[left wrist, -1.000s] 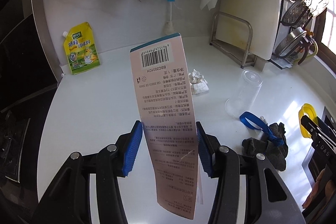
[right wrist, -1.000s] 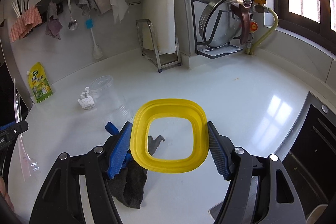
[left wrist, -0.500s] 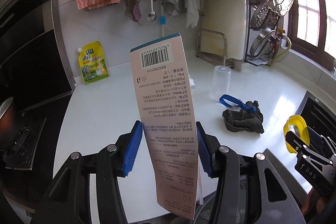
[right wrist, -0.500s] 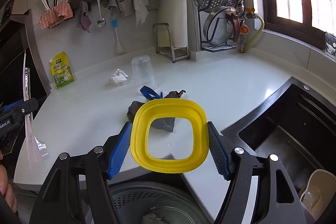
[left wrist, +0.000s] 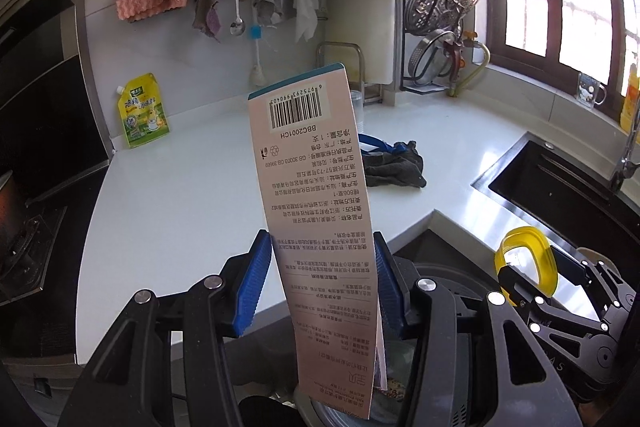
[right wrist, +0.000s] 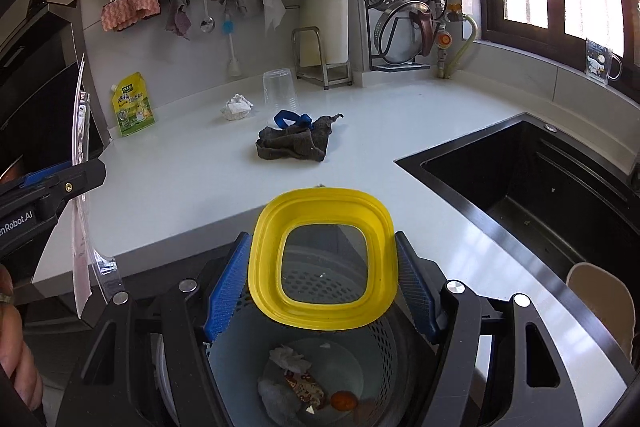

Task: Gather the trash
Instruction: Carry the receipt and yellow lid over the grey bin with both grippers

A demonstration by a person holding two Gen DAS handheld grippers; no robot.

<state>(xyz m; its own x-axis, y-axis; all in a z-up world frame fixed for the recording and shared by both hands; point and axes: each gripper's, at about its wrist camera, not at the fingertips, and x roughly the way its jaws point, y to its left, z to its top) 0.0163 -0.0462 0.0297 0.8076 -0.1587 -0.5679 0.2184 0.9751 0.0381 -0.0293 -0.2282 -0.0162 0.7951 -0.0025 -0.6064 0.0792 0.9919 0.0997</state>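
Yellow lid (right wrist: 322, 259) pinched in your right claw (right wrist: 320, 287) | card packet (left wrist: 316, 219) pinched in left claw (left wrist: 320, 283) | step: carry to bin (right wrist: 384, 343) beneath both | next: release.

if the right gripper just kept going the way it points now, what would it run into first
Probably the trash bin: the right gripper, clamping the yellow lid, points down into the bin's open mouth just off the counter edge. Depth is hard to judge.
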